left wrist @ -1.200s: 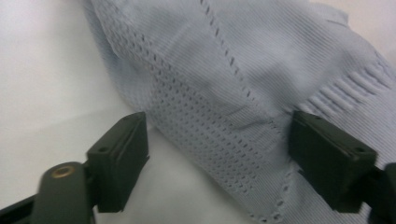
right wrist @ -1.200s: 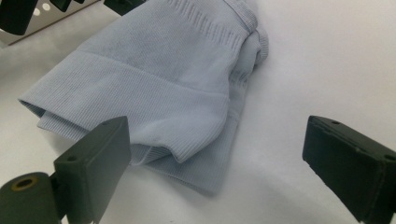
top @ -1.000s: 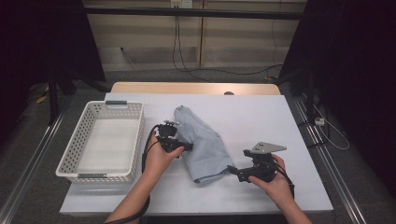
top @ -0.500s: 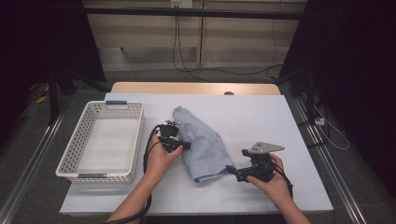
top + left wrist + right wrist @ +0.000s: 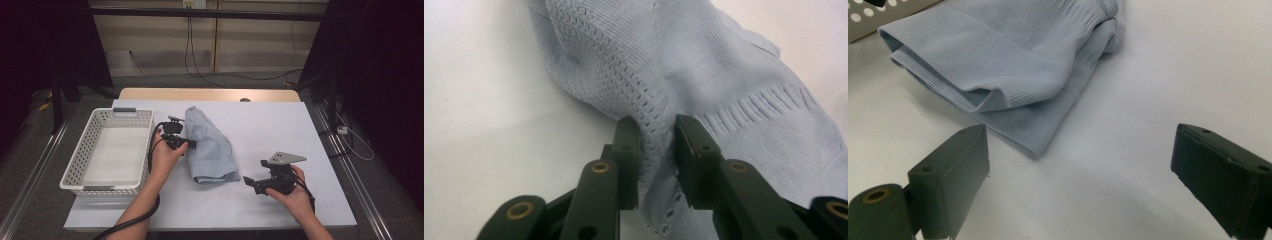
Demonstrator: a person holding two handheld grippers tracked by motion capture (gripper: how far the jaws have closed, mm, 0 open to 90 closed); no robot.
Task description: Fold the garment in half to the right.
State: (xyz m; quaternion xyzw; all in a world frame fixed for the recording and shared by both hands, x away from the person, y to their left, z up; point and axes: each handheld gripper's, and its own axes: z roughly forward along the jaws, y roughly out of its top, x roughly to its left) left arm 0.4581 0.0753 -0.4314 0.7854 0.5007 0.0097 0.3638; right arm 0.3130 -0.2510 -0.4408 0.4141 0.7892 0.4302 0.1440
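Observation:
A folded light-blue knit garment (image 5: 210, 145) lies in the middle of the white table (image 5: 270, 125). My left gripper (image 5: 192, 144) is at its left edge. Its jaws have just closed in and then eased slightly. In the left gripper view they are shut (image 5: 656, 135) on a bunched fold of the garment (image 5: 724, 65), which sits pinched between the pads. My right gripper (image 5: 248, 182) rests on the table just right of the garment's near corner. Its jaws stand wide open (image 5: 1080, 150) and hold nothing, with the garment's hem (image 5: 1013, 60) lying ahead of them.
A white perforated basket (image 5: 75, 170) stands at the table's left side, close to my left hand; its corner (image 5: 878, 20) appears behind the garment in the right gripper view. Bare table surface stretches to the right and behind the garment.
The left gripper's jaws have closed on the garment's left edge, and that hand has shifted a little away from the person with the fabric raised. The right gripper has stayed in place.

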